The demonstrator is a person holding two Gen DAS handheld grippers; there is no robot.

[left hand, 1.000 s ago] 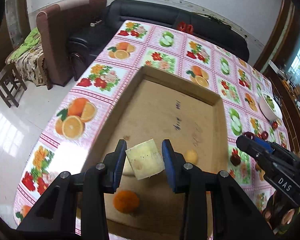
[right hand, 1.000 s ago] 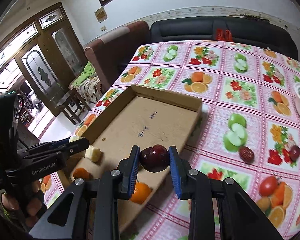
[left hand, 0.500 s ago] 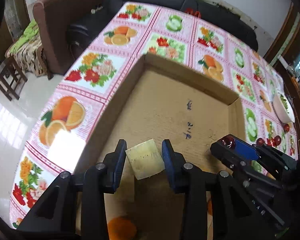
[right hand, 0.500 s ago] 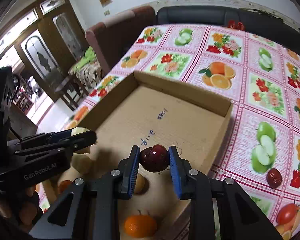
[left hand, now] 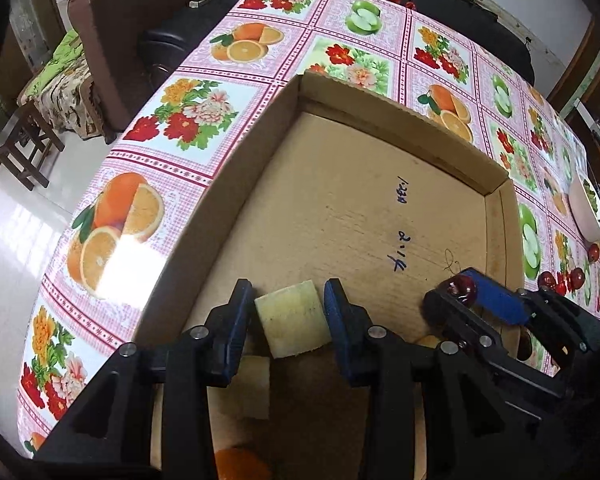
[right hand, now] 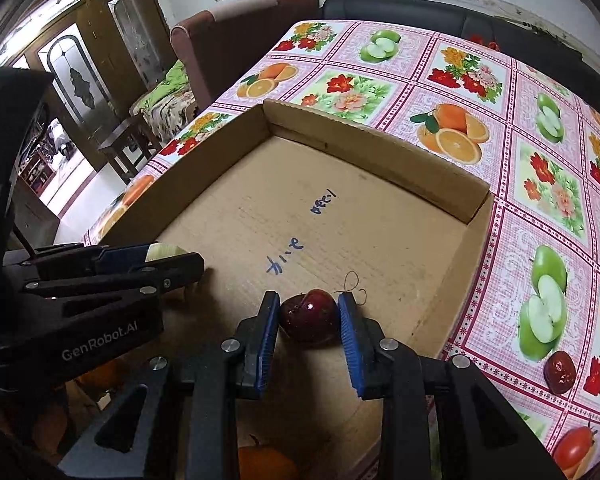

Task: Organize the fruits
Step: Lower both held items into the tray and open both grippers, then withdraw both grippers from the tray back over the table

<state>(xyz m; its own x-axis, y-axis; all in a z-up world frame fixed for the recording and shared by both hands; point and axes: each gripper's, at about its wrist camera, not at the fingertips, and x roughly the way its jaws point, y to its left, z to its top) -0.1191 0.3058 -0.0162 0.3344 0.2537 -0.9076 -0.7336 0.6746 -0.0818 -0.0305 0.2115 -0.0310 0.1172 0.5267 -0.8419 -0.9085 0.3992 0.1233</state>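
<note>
Your left gripper (left hand: 288, 314) is pointing steeply down into the cardboard tray (left hand: 380, 120) at the lower centre of the left wrist view. Its blue pads are standing narrowly apart with a pale yellow fruit chunk (left hand: 292, 322) between them; the right pad is touching the chunk, while a thin gap is showing at the left pad, so you cannot tell whether the grip is firm. A second pale chunk (left hand: 254, 384) is lying on the tray floor just below it, and an orange (left hand: 240, 464) is sitting at the bottom edge of the frame.

Your right gripper (right hand: 309, 312) is opening at the lower centre of the right wrist view. A dark red plum (right hand: 309, 316) is sitting between the pads, low over the tray (right hand: 380, 152) floor. Blue handwriting (right hand: 284, 260) is showing on the cardboard above it.

The tray is resting on a fruit-patterned tablecloth (right hand: 460, 92). A small red fruit (right hand: 559, 372) is lying on the cloth at the right of that frame, well apart from the tray.
</note>
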